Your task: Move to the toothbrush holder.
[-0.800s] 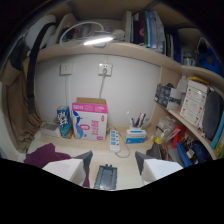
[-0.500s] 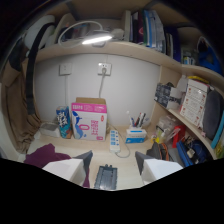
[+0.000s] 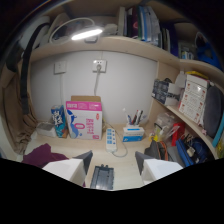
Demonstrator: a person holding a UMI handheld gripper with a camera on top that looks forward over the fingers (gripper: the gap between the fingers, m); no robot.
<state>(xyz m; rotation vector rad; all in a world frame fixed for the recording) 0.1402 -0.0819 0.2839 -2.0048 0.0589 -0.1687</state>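
Small items inside the toothbrush holder [image 3: 134, 131] are too blurred to identify. It is a blue-and-white box, right of centre. My gripper [image 3: 113, 167] fingers stand apart, empty.

We are counting one gripper [image 3: 111, 161] with two fingers [image 3: 82, 161] standing apart over one counter [image 3: 125, 162]. We are seeing one toothbrush holder [image 3: 133, 133] carrying several upright items, too small to number. We are counting one pink-and-white carton [image 3: 84, 119], one blue-and-white can [image 3: 59, 121], one white power strip [image 3: 111, 139], one dark red cloth [image 3: 42, 155], and two wall outlets [image 3: 99, 65].
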